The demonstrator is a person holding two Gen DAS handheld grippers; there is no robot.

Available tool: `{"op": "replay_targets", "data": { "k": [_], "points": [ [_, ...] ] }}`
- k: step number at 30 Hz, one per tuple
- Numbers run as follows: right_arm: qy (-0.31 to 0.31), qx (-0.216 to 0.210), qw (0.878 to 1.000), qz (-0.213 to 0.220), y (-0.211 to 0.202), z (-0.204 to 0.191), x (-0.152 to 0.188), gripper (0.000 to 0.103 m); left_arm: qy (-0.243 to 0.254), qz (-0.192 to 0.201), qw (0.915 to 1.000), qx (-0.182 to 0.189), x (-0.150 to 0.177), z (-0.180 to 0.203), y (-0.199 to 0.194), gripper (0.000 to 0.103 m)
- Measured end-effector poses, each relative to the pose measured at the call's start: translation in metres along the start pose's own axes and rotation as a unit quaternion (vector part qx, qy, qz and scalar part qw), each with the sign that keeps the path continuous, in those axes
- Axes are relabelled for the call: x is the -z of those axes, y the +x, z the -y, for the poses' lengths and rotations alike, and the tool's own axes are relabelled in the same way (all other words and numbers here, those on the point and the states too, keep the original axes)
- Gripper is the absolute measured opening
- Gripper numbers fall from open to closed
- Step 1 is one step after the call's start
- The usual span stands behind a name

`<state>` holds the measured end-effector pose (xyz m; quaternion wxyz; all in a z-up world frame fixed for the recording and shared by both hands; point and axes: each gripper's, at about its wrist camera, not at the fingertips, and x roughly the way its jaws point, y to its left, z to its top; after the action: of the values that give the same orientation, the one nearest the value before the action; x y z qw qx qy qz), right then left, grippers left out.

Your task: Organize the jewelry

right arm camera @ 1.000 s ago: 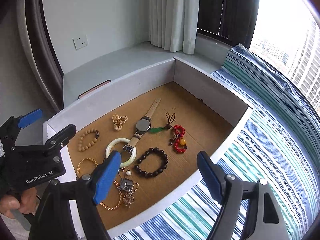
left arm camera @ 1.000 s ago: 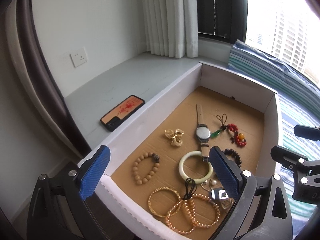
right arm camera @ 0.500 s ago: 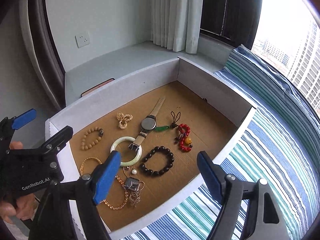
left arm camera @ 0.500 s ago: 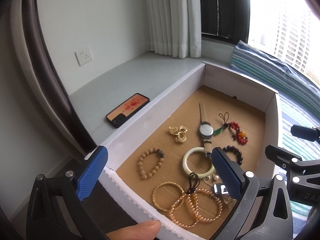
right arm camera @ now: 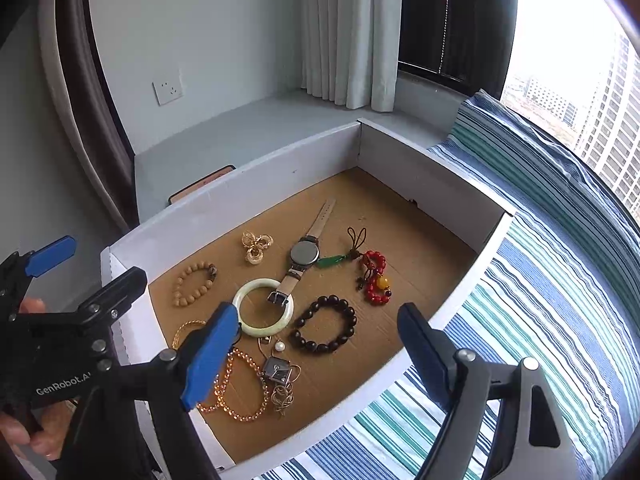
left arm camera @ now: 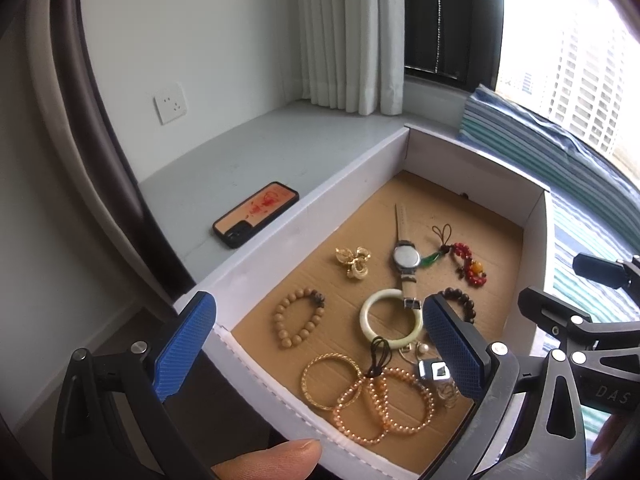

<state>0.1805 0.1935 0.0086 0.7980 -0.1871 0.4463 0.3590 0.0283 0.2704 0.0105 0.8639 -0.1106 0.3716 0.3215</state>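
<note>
1. Two hand-held grippers hang above the near end of a shallow white box [right arm camera: 256,188] with a brown cardboard floor. The left gripper [left arm camera: 320,344] has its blue fingers [left arm camera: 184,346] spread wide and pinching nothing. The right gripper [right arm camera: 316,354] also holds its fingers well apart and empty; its jaws have just been opening a little further.
2. A thumb [left arm camera: 272,458] shows at the bottom edge of the left wrist view.
3. Nearest in the box lie an amber bead strand [right arm camera: 240,384], a thin gold bangle [left arm camera: 330,380] and a small tangle of chains around a square pendant [right arm camera: 277,369].
4. Mid-box sit a pale jade bangle [right arm camera: 263,307], a dark bead bracelet [right arm camera: 324,324] to its right and a tan bead bracelet [right arm camera: 194,283] to its left.
5. Further back, a wristwatch [right arm camera: 305,253] lies with its buckle end over the jade bangle; gold earrings [right arm camera: 256,245] are on its left, a red bead charm [right arm camera: 374,278] on its right.
6. The box rests on a striped blue bedcover [right arm camera: 540,300]; beyond it, a phone [left arm camera: 256,214] lies on a grey window ledge [left arm camera: 280,148].
</note>
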Motion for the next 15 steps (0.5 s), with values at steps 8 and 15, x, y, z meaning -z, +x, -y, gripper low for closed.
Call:
{"op": "replay_targets", "data": {
  "k": [8,15],
  "points": [
    [-0.002,0.000,1.000,0.000,-0.0007,-0.0012,0.0005,0.084,-0.019,-0.024,0.9995,0.005,0.0014,-0.0037,0.0044,0.102],
    [-0.005,0.002,1.000,-0.001,-0.0020,-0.0049,-0.0002,0.084,-0.029,-0.028,0.9991,0.012,0.0011,-0.0072,0.0024,0.102]
  ]
}}
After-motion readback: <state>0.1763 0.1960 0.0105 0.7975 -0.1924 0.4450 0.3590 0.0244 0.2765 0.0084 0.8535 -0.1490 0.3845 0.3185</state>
